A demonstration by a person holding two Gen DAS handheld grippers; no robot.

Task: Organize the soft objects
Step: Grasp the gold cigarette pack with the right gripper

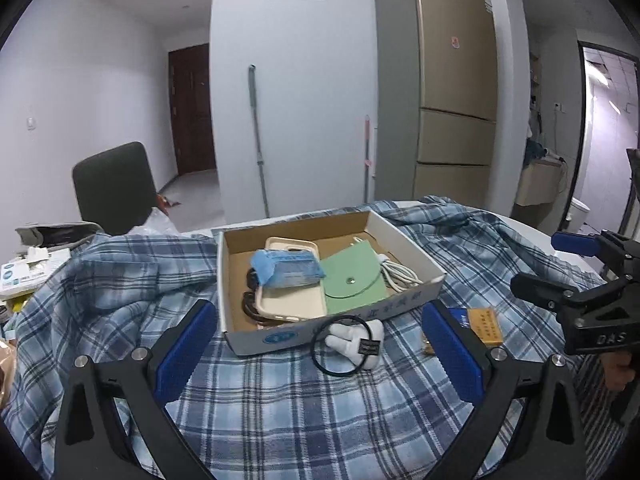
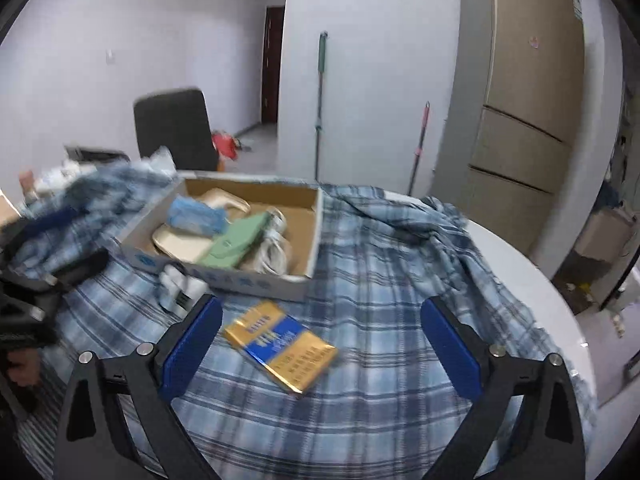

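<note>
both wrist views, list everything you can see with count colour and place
plaid cloth: one, blue and white, spread over the round table
shallow cardboard box: one, brown inside, white outside, on the cloth
blue wrapped packet: one, in the box, on the case
cream phone case: one, in the box
green snap pouch: one, in the box
white coiled cable: one, in the box, right side
black hair band with white plush: one, on the cloth before the box
gold and blue flat pack: one, on the cloth, right of the band
dark chair: one, behind the table
gold fridge: one, back right
left claw: blue pads, open
right claw: blue pads, open above the pack
</note>
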